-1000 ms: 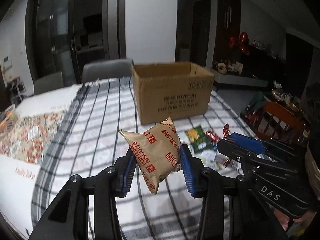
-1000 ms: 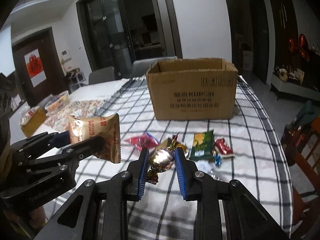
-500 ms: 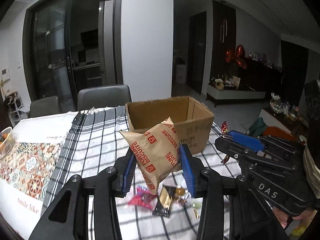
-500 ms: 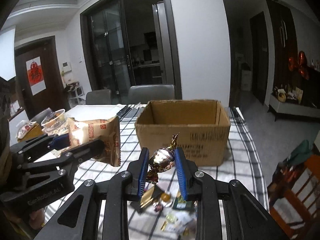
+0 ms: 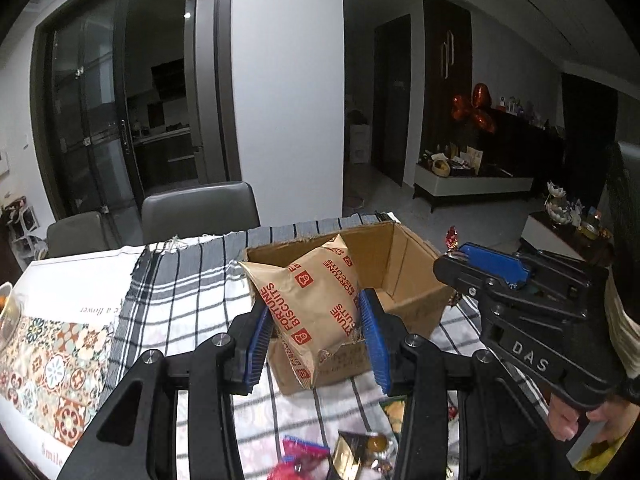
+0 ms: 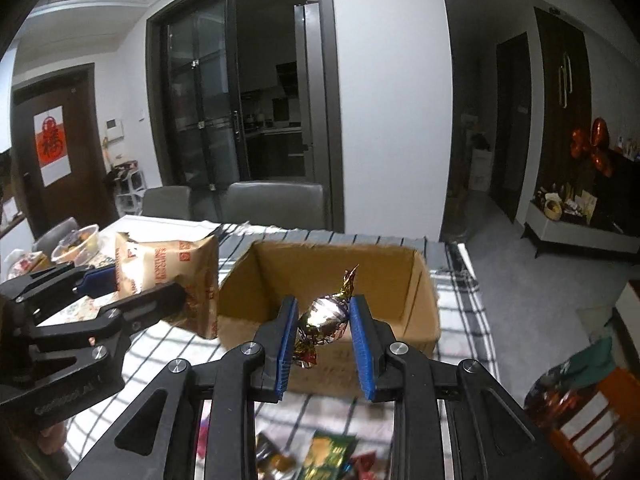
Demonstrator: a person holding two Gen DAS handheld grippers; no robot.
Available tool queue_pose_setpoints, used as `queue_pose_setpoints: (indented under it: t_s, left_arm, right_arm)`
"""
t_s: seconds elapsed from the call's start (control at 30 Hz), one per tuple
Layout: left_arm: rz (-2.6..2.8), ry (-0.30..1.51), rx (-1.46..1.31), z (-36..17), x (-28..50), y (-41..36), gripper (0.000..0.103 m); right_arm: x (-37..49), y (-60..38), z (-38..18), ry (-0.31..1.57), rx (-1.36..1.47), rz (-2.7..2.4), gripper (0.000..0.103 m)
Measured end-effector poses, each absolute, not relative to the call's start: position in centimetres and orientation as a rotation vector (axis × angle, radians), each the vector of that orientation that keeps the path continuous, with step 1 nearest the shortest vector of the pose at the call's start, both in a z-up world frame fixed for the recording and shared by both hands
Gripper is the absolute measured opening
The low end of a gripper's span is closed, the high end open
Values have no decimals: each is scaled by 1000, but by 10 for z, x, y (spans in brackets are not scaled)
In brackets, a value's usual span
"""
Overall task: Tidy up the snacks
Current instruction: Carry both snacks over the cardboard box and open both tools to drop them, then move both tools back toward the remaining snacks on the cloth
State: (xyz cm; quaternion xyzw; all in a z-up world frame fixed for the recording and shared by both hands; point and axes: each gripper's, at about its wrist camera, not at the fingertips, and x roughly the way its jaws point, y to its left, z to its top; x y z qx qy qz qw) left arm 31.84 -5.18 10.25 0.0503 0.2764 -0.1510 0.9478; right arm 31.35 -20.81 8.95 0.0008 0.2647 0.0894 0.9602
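Note:
My left gripper (image 5: 316, 338) is shut on a tan Fortune Biscuits bag (image 5: 310, 300) and holds it in the air at the near edge of an open cardboard box (image 5: 404, 276). My right gripper (image 6: 322, 338) is shut on a foil-wrapped candy (image 6: 324, 318) and holds it above the near wall of the same box (image 6: 424, 300). The box interior looks empty where I can see it. The left gripper with the bag (image 6: 172, 268) shows at the left of the right wrist view. The right gripper (image 5: 476, 264) shows at the right of the left wrist view.
Loose snack packets (image 6: 320, 454) lie blurred on the checked tablecloth (image 5: 180, 292) below the grippers. Grey chairs (image 6: 276, 204) stand behind the table. A bowl (image 6: 78, 240) sits at the far left. A patterned cloth (image 5: 48, 364) covers the table's left part.
Both grippers have risen and moved forward toward the box, carrying the bag and the candy. The box opening now lies just beyond both sets of fingers.

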Motion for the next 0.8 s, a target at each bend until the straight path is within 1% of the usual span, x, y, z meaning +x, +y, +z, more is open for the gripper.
queue_pose_setpoints:
  t_s: [0.27, 0.43, 0.53, 0.57, 0.6, 0.63, 0.8]
  left_arm:
    - [-313, 614, 83, 99, 366, -60, 43]
    - [-315, 653, 43, 90, 391, -63, 45]
    - [-302, 668, 41, 85, 400, -66, 53]
    - [-292, 670, 42, 84, 402, -67, 61]
    - [-280, 670, 38, 82, 403, -67, 65]
    - [-273, 671, 37, 83, 404, -67, 65]
    - [-227, 666, 83, 82, 391, -66, 70]
  right_arm:
    - [365, -218, 80, 629, 59, 206, 28]
    - [386, -222, 73, 666, 87, 199, 28]
    - [394, -223, 68, 678, 74, 177, 29]
    - [396, -223, 68, 686, 73, 175, 35]
    - [397, -223, 67, 691, 74, 175, 43]
    - [397, -223, 67, 691, 73, 167, 45]
    - [383, -226, 67, 686, 51, 162, 45]
